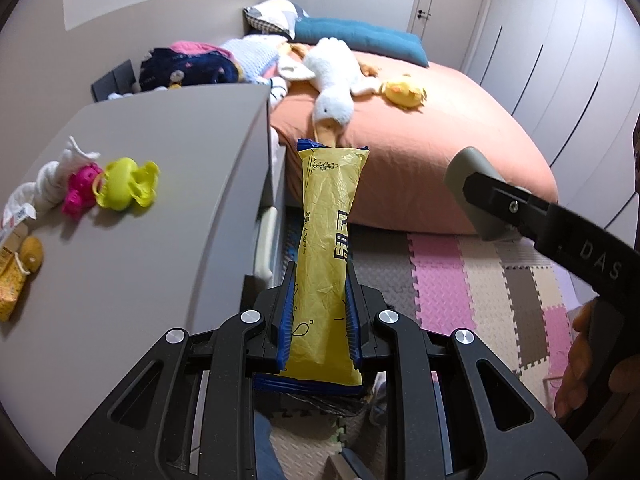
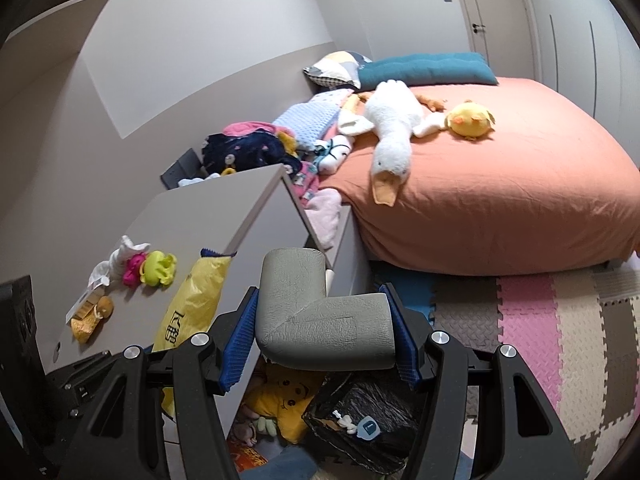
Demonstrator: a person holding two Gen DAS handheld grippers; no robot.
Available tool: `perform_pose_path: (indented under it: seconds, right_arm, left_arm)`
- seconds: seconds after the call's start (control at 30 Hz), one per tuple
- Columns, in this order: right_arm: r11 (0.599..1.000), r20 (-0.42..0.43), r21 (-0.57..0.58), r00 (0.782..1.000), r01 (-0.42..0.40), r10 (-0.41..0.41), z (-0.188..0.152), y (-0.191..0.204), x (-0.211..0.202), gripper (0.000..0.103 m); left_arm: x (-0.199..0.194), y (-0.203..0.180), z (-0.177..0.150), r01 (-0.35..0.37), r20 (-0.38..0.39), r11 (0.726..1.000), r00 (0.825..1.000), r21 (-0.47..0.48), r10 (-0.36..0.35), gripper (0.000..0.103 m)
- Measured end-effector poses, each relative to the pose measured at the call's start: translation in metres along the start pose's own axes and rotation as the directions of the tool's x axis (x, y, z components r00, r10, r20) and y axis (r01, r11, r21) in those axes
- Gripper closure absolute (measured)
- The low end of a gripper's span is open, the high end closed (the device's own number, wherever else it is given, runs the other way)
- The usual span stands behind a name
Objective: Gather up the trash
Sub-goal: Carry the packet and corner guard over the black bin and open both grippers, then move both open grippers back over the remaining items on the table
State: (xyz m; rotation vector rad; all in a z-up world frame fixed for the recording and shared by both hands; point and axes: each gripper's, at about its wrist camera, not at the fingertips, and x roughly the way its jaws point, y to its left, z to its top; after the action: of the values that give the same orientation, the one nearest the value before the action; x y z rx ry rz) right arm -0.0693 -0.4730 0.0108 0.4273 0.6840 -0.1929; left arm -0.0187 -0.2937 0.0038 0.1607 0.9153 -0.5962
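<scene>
Left wrist view, reading left to right: on the worktop (image 1: 132, 208) lie a yellow packet (image 1: 10, 280), a white sock (image 1: 56, 176), a pink toy (image 1: 80, 192) and a green toy (image 1: 126, 184), all well clear of both claws — whether the packet counts as trash I cannot tell. Next comes the left claw (image 1: 320, 312), nearly closed and pinching a long yellow wrapper (image 1: 328, 240) low down, so most of its length stands free above the pads, out over the gap between the worktop and the bed (image 1: 440, 152). That free length is the weak point: being thin film, it could flop, catch on the worktop edge or slide out of the grip if the hand swings. Further right, the right claw (image 2: 320, 328) stands about half open yet clamped on a grey L-shaped foam corner guard (image 2: 320, 312), its pads pressing both sides of the lower limb. Foam gives under pressure, so the piece could twist or squirm loose, and its upright limb blocks part of that camera's forward sight. Below it the right wrist view shows a black bag (image 2: 368, 420) on the floor — probably the trash bag, though its mouth is hidden, so a release aimed badly could land among the toys beside it. With both claws full, neither can steady the bag.
</scene>
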Motion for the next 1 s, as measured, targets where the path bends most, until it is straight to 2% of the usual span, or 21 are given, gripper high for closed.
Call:
perform_pose_path:
  seconds: [0.13, 0.17, 0.23, 0.27, 0.3, 0.5, 0.63, 1.0]
  right_arm:
    - [1.0, -0.016, 0.023, 1.0, 0.021, -0.021, 0.0, -0.008, 0.008, 0.041]
    - [0.999, -0.02, 0.029, 0.999, 0.035, -0.035, 0.001, -0.01, 0.01, 0.036]
    - [0.996, -0.019, 0.038, 0.997, 0.079, -0.078, 0.001, -0.014, 0.012, 0.025]
    - [0.995, -0.012, 0.04, 0.996, 0.092, -0.091, 0.002, -0.016, 0.012, 0.023]
    - [0.995, -0.009, 0.041, 0.995, 0.096, -0.096, 0.002, -0.017, 0.012, 0.023]
    - [0.994, -0.002, 0.047, 0.996, 0.094, -0.094, 0.005, -0.017, 0.013, 0.022]
    - [0.996, -0.005, 0.033, 0.997, 0.083, -0.083, 0.006, -0.007, 0.017, 0.021]
    - [0.999, -0.041, -0.051, 0.999, 0.017, -0.02, 0.003, 0.051, 0.039, 0.021]
  left_arm:
    - [0.014, -0.003, -0.001, 0.01, -0.04, 1.0, 0.999, 0.008, -0.009, 0.082]
    - [0.018, -0.004, -0.001, 0.014, -0.059, 1.0, 0.998, 0.014, -0.013, 0.08]
    - [0.024, -0.005, -0.001, -0.005, -0.079, 1.0, 0.997, 0.014, 0.006, 0.049]
    - [0.025, -0.004, 0.0, -0.016, -0.074, 1.0, 0.997, 0.008, 0.017, 0.015]
    - [0.022, -0.003, 0.001, -0.023, -0.05, 1.0, 0.998, 0.006, 0.024, 0.009]
    - [0.014, -0.001, 0.006, -0.047, -0.026, 0.998, 0.998, 0.03, 0.048, 0.009]
    - [0.01, 0.01, 0.006, -0.056, -0.022, 0.998, 0.998, 0.014, 0.057, 0.009]
    - [-0.006, 0.061, 0.002, -0.121, -0.016, 0.991, 0.993, -0.062, 0.12, 0.009]
